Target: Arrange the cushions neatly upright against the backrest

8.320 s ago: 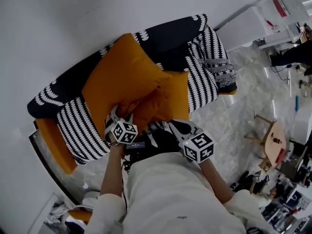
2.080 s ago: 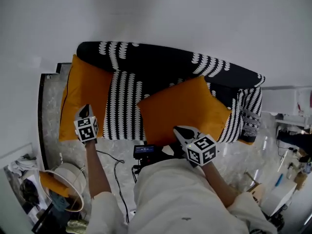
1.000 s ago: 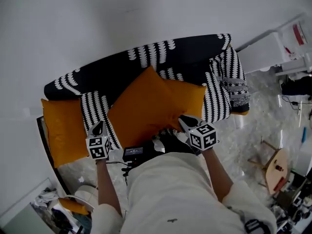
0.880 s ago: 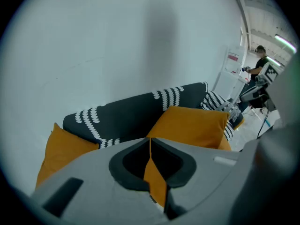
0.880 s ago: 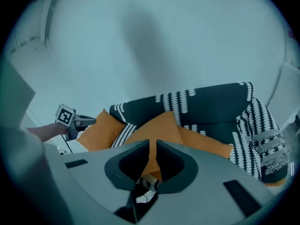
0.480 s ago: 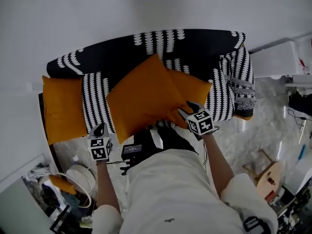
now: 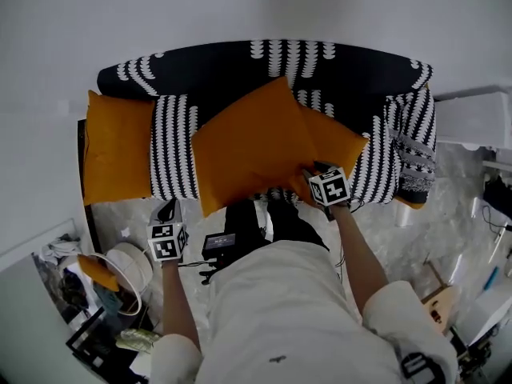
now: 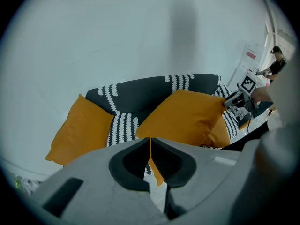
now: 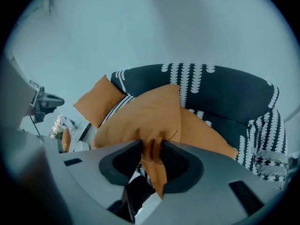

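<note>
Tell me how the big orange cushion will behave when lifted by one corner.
The big orange cushion is probably soft: its fabric bunches between the right gripper's jaws, which have just been closing. It likely sags rather than stays stiff. Puffy and full-looking, it is probably light for its size.

No lettering, brand name or number can be read in any view. Black-and-white square marker patterns are carried on the cube (image 7: 166, 242) of the left gripper (image 7: 168, 211) and on the cube (image 7: 330, 187) of the right gripper (image 7: 309, 170); no characters are formed by them. A white notice (image 8: 251, 54) with a red patch is seen on the wall at the right edge of the left gripper view, too small to be read.
</note>
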